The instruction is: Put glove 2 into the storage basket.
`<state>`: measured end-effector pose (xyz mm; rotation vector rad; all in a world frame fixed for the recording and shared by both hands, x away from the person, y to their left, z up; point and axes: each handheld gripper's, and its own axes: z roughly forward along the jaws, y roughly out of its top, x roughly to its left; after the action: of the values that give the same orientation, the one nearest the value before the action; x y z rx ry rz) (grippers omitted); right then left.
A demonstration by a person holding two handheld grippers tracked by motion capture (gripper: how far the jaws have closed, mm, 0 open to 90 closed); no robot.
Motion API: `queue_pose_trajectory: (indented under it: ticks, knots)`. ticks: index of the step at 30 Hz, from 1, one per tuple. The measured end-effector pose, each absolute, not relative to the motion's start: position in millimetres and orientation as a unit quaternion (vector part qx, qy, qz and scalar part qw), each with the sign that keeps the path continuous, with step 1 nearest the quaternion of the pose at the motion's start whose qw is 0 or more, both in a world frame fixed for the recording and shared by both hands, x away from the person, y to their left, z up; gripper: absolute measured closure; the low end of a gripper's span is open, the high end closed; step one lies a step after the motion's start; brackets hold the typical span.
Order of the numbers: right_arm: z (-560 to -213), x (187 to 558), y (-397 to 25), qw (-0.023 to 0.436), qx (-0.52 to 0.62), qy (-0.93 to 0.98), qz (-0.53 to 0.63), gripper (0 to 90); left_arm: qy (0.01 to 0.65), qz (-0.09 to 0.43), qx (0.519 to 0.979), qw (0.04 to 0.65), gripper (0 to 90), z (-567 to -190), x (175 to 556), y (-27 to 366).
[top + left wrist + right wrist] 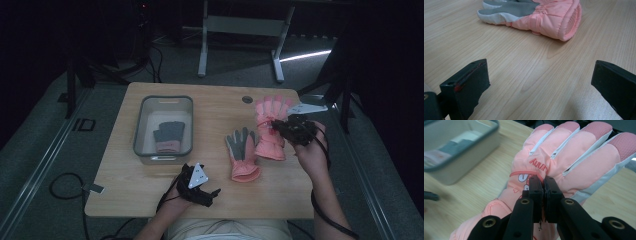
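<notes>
A pink glove [270, 146] [574, 157] lies back-up at the right of the wooden table [210, 115], fingers pointing away. My right gripper [276, 126] [544, 180] is shut on the fabric of its back, just above the printed logo. Left of it a second pink glove [242, 155] [541, 15] lies with its grey palm up. My left gripper [212, 192] [541, 72] rests open near the table's front edge, jaws wide apart over bare wood, a short way from this glove's cuff.
A grey bin [163, 98] [461, 167] stands at the table's left with a grey-and-pink glove [169, 135] inside. A round cable hole [247, 99] sits near the far edge. Cables trail on the floor at the left, and a desk frame stands behind.
</notes>
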<state>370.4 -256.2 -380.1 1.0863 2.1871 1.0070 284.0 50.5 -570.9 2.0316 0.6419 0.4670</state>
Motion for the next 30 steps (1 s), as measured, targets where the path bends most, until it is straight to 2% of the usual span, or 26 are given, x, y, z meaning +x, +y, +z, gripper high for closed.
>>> queue_pose_trajectory:
  ticks: [5, 14, 22, 30]
  knots:
    - [-374.5, 365.8, -238.5, 0.243, 0.384, 0.808, 0.376, 86.1, 0.262, 0.189, 0.826, 0.463, 1.2, -570.9, 284.2, 50.7]
    - [-394.9, 361.1, -199.3, 0.217, 0.356, 0.838, 0.353, 85.9, 0.26, 0.19, 0.827, 0.461, 1.2, -570.9, 284.0, 50.6]
    - [-412.4, 363.5, -195.2, 0.195, 0.362, 0.853, 0.321, 85.7, 0.259, 0.189, 0.827, 0.462, 1.2, -570.8, 283.9, 50.8]
    - [-434.4, 370.5, -196.0, 0.193, 0.373, 0.859, 0.294, 85.3, 0.26, 0.187, 0.828, 0.46, 1.2, -570.7, 284.0, 50.8]
